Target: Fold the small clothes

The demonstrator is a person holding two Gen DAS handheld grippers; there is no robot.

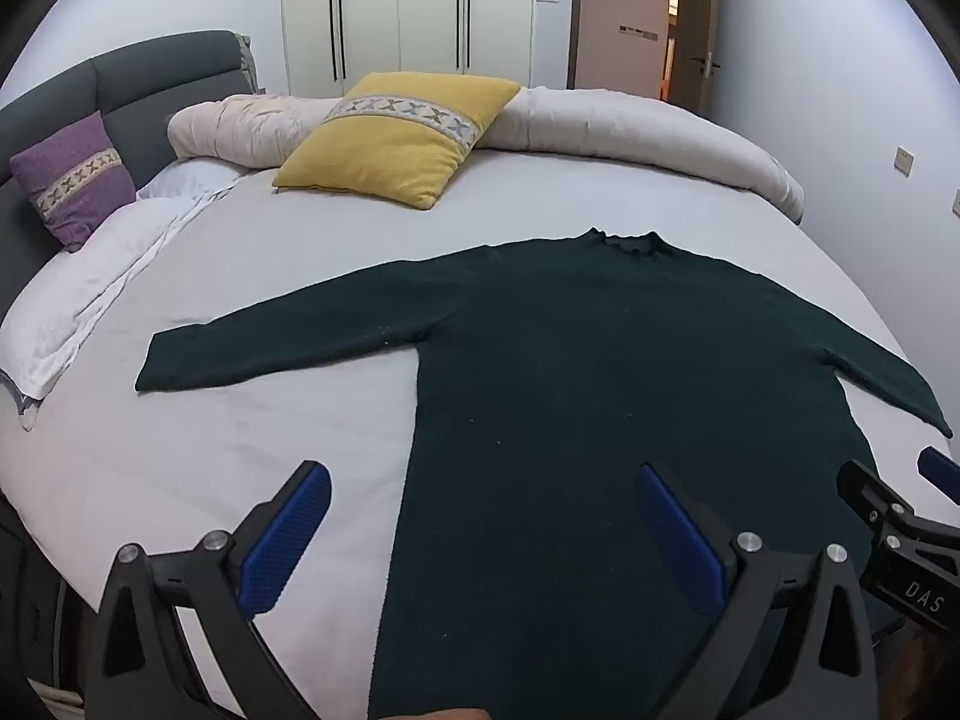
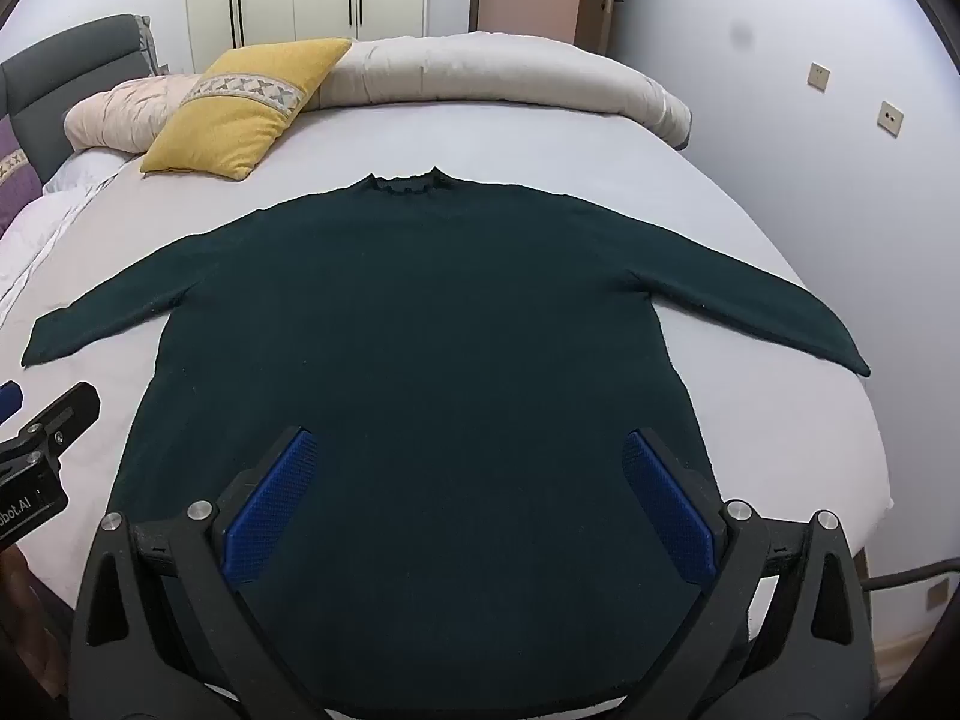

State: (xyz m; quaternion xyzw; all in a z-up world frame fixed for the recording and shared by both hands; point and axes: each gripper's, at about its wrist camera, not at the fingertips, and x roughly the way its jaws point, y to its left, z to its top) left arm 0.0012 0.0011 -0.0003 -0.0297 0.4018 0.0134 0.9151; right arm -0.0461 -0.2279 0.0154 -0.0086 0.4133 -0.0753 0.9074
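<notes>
Across the middle of the bed [image 2: 750, 228] lies a dark green sweater [image 2: 420, 330], spread flat with its collar pointing toward the rolled duvet [image 2: 510, 75] and both sleeves stretched straight out to the sides. No fold shows anywhere in it, so the task looks to be at its very start: sleeves, sides and hem all remain to be turned in. Just above the sweater's hem, the right gripper [image 2: 469, 489] hovers with its blue pads wide apart and nothing between them. Over the sweater's left edge, the left gripper [image 1: 483, 522] is likewise spread and empty, one pad above the sheet and the other above the knit. Beyond the sweater's collar a yellow cushion [image 1: 396, 135] leans against the duvet, well apart from the garment, and a purple cushion [image 1: 75, 177] rests by the grey headboard [image 1: 162, 72], far off past the left sleeve. Nothing lies on the sweater or close beside it, so I judge the folding unobstructed; the right sleeve tip does reach near the mattress edge.
</notes>
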